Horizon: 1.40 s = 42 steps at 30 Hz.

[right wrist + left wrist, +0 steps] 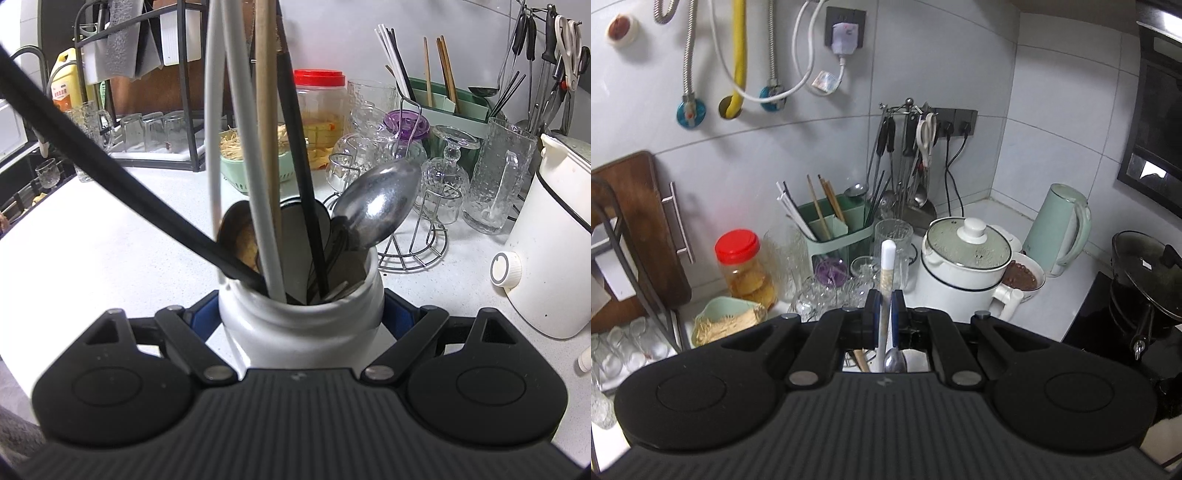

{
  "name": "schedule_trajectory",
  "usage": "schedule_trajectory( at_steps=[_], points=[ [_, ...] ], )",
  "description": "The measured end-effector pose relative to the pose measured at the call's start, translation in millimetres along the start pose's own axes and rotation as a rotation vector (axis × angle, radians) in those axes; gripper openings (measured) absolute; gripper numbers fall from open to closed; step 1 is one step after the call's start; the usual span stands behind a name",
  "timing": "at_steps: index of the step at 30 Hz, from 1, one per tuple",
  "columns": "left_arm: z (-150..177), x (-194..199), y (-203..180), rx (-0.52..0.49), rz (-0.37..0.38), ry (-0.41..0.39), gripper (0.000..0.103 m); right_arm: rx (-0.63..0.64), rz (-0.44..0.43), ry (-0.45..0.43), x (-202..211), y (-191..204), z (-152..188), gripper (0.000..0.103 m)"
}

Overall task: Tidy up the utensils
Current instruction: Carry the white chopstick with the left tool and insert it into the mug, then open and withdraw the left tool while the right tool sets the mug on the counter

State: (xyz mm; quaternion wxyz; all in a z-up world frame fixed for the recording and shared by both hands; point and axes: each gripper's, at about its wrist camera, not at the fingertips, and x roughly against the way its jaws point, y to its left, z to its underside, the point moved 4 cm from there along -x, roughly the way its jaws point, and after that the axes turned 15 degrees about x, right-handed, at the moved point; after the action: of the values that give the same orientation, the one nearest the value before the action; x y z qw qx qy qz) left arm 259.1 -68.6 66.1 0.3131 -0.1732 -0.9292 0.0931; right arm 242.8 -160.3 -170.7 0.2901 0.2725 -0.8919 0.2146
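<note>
Left gripper pinched shut on upright white-handled spoon, w/ green utensil box straight ahead past glasses, right gripper wide, hugging white jar (full of utensils).

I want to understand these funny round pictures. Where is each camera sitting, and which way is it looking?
Left wrist: rides on the left tool, facing the tiled corner; its black body shows, shut on a white-tipped handle.
Right wrist: rides on the right tool, facing across the counter; its blue pads clasp a white jar of utensils.
Both show the red-lidded jar and green utensil holder.
</note>
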Motion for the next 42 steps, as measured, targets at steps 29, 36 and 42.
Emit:
schedule_trajectory(
  at_steps=[29, 36, 42],
  points=[
    [16.7, -37.2, 14.1, 0.063, 0.015, 0.128, 0.006, -0.025, 0.027, 0.005, -5.4, -0.8, -3.1, 0.091],
    [28.7, -35.9, 40.4, 0.107, -0.038, 0.136, 0.006, -0.034, 0.039, 0.012, -11.1, -0.8, -7.7, 0.091],
    [40.0, -34.0, 68.1, 0.183, -0.075, 0.147, 0.007, -0.028, 0.052, 0.03, -13.9, 0.4, -12.0, 0.09]
  ],
)
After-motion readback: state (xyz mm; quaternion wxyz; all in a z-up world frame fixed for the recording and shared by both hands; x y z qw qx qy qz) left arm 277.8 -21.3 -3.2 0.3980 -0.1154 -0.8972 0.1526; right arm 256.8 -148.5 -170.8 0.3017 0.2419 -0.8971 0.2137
